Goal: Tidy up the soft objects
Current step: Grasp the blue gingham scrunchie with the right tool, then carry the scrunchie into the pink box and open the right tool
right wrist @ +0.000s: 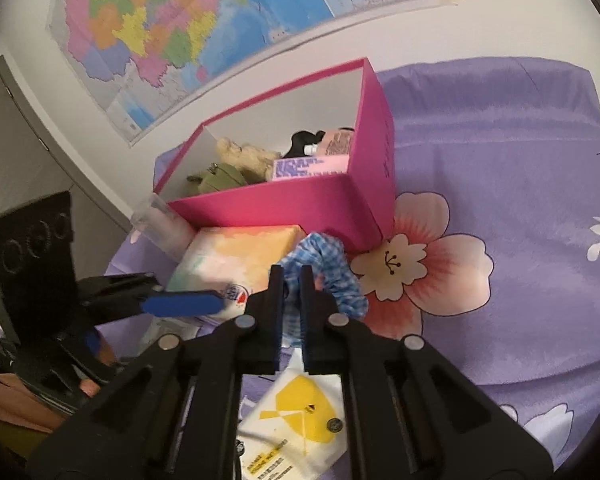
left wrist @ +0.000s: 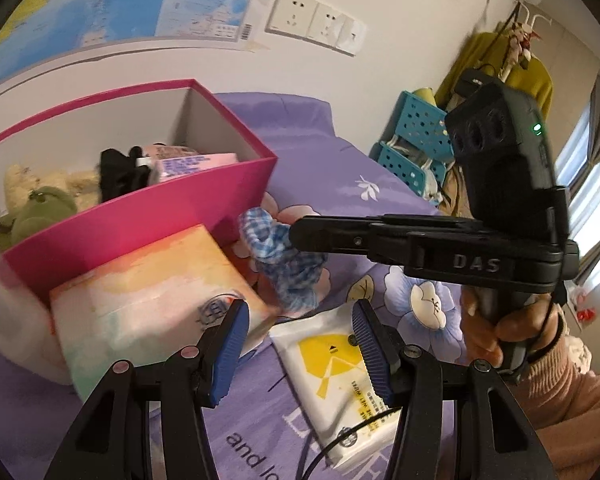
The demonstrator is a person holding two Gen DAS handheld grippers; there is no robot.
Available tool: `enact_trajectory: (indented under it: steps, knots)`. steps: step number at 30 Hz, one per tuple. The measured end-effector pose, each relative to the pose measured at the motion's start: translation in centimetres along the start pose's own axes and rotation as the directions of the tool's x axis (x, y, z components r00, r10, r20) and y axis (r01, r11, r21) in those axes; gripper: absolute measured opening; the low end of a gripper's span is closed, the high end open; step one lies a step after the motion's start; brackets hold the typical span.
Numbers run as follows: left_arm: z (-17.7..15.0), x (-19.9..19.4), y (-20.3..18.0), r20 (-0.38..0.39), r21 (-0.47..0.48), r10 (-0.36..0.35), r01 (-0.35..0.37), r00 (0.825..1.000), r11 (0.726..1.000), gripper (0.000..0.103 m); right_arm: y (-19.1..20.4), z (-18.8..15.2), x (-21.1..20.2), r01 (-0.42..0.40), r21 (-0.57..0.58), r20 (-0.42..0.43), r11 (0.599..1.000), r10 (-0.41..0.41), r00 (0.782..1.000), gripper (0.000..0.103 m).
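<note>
- On the purple floral bedspread (right wrist: 519, 200), just beside the near corner of the pink box (right wrist: 300, 204), lies the blue checked scrunchie (right wrist: 331, 268) — the right gripper (right wrist: 291, 280) has its jaws pinched tight on a fold of it.
- From the left wrist view, that same right gripper (left wrist: 300, 234) reaches in from the right, its tip buried in the scrunchie (left wrist: 288, 268).
- Nearer the camera, the left gripper (left wrist: 298, 320) stands partly open with nothing between its blue pads (left wrist: 230, 348); it hovers over a pastel tissue pack (left wrist: 152, 284) and a white wipes packet (left wrist: 327, 364) with a yellow label.
- Inside the pink box (left wrist: 148, 216) — a green plush (left wrist: 40, 212), a cream plush (left wrist: 72, 180), something black (left wrist: 118, 176) and a pink pack (left wrist: 196, 162).
- A hand (left wrist: 499, 324) in a pink sleeve holds the right gripper's handle.
</note>
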State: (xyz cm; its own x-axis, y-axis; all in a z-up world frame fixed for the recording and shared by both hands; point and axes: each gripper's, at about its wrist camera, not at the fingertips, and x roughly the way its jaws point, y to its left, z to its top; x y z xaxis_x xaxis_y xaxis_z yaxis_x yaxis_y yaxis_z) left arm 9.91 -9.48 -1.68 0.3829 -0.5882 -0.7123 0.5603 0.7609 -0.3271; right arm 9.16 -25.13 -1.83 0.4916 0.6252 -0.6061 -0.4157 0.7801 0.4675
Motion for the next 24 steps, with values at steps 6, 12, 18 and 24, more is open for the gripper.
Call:
enact_trajectory:
  steps: [6, 12, 18, 24]
  knots:
    - [0.6, 1.4, 0.0, -0.006, 0.003, -0.004, 0.004, 1.000, 1.000, 0.053, -0.2, 0.0, 0.4, 0.011, 0.018, -0.011, 1.000, -0.011, 1.000, 0.009]
    - [0.5, 1.3, 0.0, -0.004, 0.006, 0.000, 0.000, 1.000, 1.000, 0.052, -1.0, -0.4, 1.0, 0.015, 0.054, -0.042, 0.998, -0.013, 0.999, 0.032]
    - [0.4, 1.3, -0.3, -0.004, 0.018, 0.012, -0.012, 1.000, 1.000, 0.052, -1.1, -0.5, 2.2, -0.009, 0.045, -0.070, 0.999, 0.012, 0.997, 0.046]
    - [0.5, 1.4, -0.3, -0.001, 0.014, 0.016, -0.016, 1.000, 1.000, 0.052, -1.3, -0.4, 2.9, -0.023, 0.050, -0.073, 0.998, 0.027, 0.997, 0.010]
